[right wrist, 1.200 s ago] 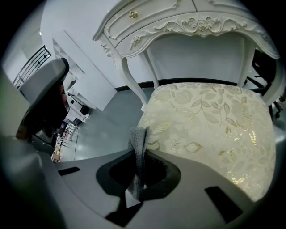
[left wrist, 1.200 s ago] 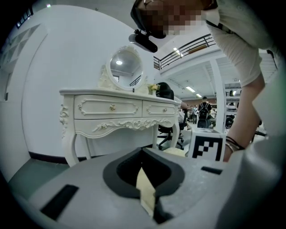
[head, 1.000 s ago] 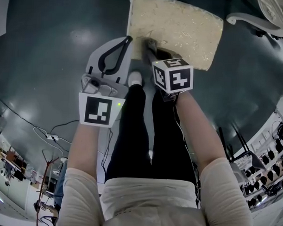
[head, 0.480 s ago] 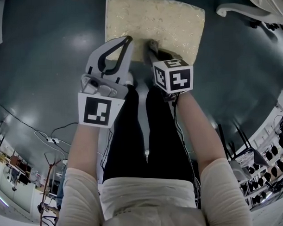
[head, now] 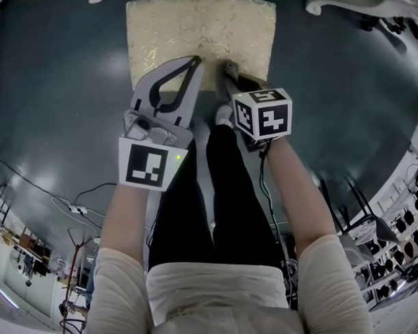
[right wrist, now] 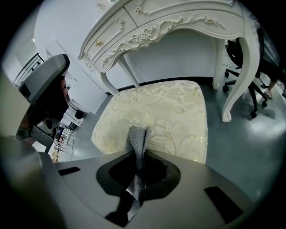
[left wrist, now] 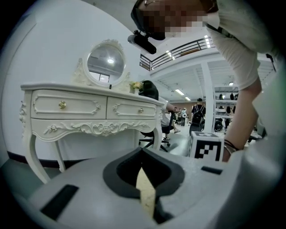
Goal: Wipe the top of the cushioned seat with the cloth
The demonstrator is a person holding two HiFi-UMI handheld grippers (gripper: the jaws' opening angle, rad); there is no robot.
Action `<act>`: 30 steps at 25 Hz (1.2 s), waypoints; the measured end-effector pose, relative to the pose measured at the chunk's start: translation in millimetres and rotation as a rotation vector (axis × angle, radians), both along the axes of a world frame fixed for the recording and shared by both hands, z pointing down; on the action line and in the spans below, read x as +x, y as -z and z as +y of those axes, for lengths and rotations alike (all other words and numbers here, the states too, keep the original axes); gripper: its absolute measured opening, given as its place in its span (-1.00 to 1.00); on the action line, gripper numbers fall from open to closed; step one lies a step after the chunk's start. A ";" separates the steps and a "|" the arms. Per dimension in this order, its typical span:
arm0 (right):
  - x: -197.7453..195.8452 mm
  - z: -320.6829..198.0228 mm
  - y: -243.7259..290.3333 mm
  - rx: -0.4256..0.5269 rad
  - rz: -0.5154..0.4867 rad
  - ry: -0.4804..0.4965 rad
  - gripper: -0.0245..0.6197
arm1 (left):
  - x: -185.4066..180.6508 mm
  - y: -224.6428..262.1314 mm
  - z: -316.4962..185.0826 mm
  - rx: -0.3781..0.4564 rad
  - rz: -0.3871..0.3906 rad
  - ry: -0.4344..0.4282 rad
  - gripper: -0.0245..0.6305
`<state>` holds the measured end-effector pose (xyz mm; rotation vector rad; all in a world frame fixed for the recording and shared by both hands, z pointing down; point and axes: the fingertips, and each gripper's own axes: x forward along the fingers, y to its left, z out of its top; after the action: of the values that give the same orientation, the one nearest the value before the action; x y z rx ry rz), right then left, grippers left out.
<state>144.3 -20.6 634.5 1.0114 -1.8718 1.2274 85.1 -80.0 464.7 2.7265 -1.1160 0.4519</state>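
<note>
Cloth (right wrist: pixel 136 139), a grey waffle-weave strip, was pinched upright between the closed jaws of the right gripper (right wrist: pixel 137 154), its free end standing out ahead of the tips. The cushioned seat (right wrist: pixel 165 112) lay straight ahead of that gripper and below it, cream with a pale floral pattern. In the head view the seat (head: pixel 200 29) spread wider from side to side than from front to back, so a wipe would probably run best across it. The right gripper (head: pixel 227 71) hung over the seat's near edge; whether the cloth touched the fabric could not be told. The left gripper (head: pixel 193 59) sat just beside it over the same edge, jaws closed tip to tip and holding nothing. The cream sliver in the gap between the jaws of the left gripper (left wrist: pixel 143 154) was probably the seat beyond. The white carved dressing table (right wrist: pixel 178 27) stood just behind the seat, one leg (right wrist: pixel 237 76) beside its far corner. That leg could limit a long forward stroke. The person's shoe (head: pixel 223 115) stood close to the front edge.
</note>
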 end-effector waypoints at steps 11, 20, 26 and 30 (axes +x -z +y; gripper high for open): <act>57.8 8.8 -2.0 -0.008 0.044 -0.014 -0.84 | 49.8 -0.3 1.5 0.000 -0.008 -0.021 -0.92; 114.2 18.3 -8.7 -0.018 0.172 -0.051 -0.84 | 72.7 4.2 11.5 0.000 -0.019 -0.032 -0.92; 120.7 11.6 22.2 0.052 0.173 -0.068 -0.84 | 69.5 30.3 11.7 0.023 -0.012 -0.007 -0.92; 105.0 3.7 71.9 0.124 0.120 -0.080 -0.84 | 61.7 67.5 13.1 0.038 0.024 0.010 -0.92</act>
<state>249.2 -16.8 562.5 1.2103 -1.8473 1.0816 146.7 -66.9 397.2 2.7497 -1.1435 0.3990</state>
